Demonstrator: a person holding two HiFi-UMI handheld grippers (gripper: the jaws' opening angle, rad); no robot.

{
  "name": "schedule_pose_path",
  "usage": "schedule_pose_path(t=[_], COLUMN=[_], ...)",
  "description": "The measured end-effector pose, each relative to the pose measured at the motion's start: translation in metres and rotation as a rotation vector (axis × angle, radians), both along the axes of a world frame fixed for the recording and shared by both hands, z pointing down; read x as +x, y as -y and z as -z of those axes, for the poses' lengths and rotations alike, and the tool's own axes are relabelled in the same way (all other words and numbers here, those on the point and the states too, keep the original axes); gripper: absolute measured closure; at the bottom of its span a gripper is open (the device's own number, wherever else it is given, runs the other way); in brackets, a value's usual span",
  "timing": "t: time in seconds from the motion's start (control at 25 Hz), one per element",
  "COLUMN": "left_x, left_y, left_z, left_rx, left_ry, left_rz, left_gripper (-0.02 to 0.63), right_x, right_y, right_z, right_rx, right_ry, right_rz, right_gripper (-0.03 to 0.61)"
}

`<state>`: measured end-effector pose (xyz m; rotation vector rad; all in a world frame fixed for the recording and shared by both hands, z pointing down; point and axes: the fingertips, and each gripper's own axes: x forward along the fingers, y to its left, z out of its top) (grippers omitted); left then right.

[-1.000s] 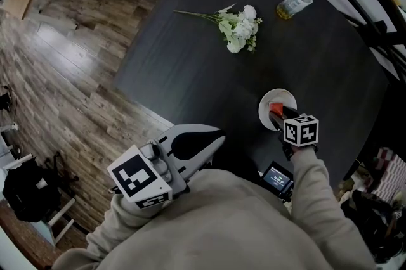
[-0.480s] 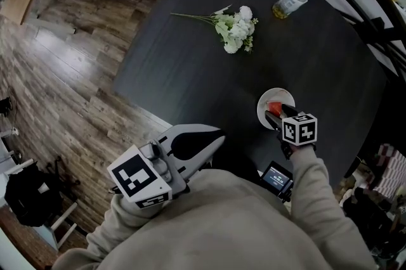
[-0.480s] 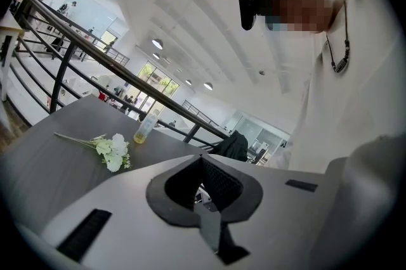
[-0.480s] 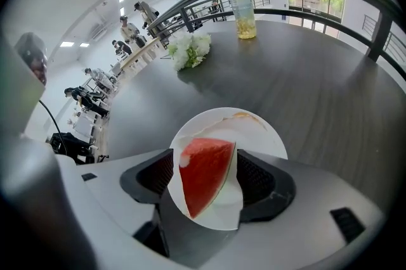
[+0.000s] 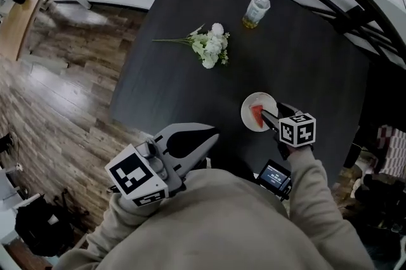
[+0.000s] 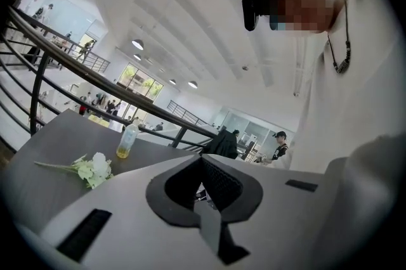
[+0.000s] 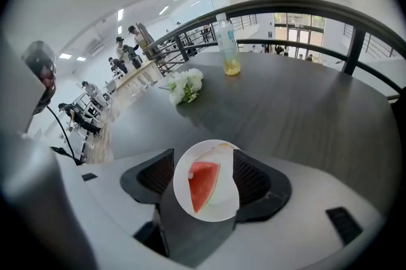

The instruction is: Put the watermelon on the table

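Note:
A red watermelon slice (image 5: pixel 257 114) lies on a small white plate (image 5: pixel 248 123) on the dark table (image 5: pixel 304 59), near its front edge. My right gripper (image 5: pixel 273 116) hovers just above and behind the plate, pointing steeply down. In the right gripper view its jaws (image 7: pixel 203 173) stand open, and the slice (image 7: pixel 202 185) and plate (image 7: pixel 222 206) show between them, below and apart from the pads. My left gripper (image 5: pixel 212 134) is held close to my chest beyond the table's front corner. Its jaws (image 6: pixel 202 161) are shut with nothing in them.
A bunch of white flowers (image 5: pixel 209 47) lies in the table's middle, with a plastic bottle of yellowish liquid (image 5: pixel 256 10) behind it. A dark railing (image 5: pixel 355 15) runs behind the table. Wooden floor (image 5: pixel 57 97) lies to the left. A small screen device (image 5: pixel 274 177) hangs at my waist.
The right gripper has lifted and drawn back from the plate, leaving the watermelon slice lying on it. The head view has shifted, so everything sits further left. The left gripper rose slightly.

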<state>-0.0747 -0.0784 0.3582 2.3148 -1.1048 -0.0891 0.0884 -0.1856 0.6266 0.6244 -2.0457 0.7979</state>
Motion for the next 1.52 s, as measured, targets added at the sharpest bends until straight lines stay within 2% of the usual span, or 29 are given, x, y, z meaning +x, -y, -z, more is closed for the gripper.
schedule_pose_path(t=[0.24,0.44,0.56,0.68,0.76,0.84,0.96,1.16,1.52], left_x=[0.022,0.038,0.051,0.060,0.066,0.072,0.080,0.094,0.107], left_y=[0.014,0.030,0.038,0.046,0.049,0.051,0.053,0.056,0.059], left_z=[0.032,0.056,0.069,0.081,0.088,0.094,0.101,0.105,0.100], left_rx=[0.073,0.132,0.162,0.194,0.211,0.225,0.239,0.252,0.248], left_ry=[0.020,0.006,0.007,0.015,0.015,0.012,0.008,0.001,-0.024], left_rz=[-0.095,-0.166,-0.213,-0.257,-0.280,-0.299,-0.319,-0.358,-0.402], left_gripper=[0.609,0.609,0.609,0.609,0.609,0.609,0.609,0.609,0.609], right_x=[0.025,0.033,0.034,0.037,0.041,0.046,0.049,0.049,0.053], right_y=[0.014,0.018,0.013,0.010,0.005,-0.004,-0.015,-0.030,-0.035], right_z=[0.073,0.152,0.201,0.245,0.270,0.291,0.315,0.347,0.354], right_rx=[0.085,0.208,0.271,0.341,0.377,0.405,0.446,0.575,0.595], right_ry=[0.149,0.315,0.427,0.543,0.615,0.667,0.703,0.706,0.691], right_rz=[-0.118,-0.152,-0.146,-0.153,-0.158,-0.153,-0.127,-0.072,-0.106], right_gripper=[0.285,0.319,0.377,0.515,0.554,0.563,0.563,0.565,0.565])
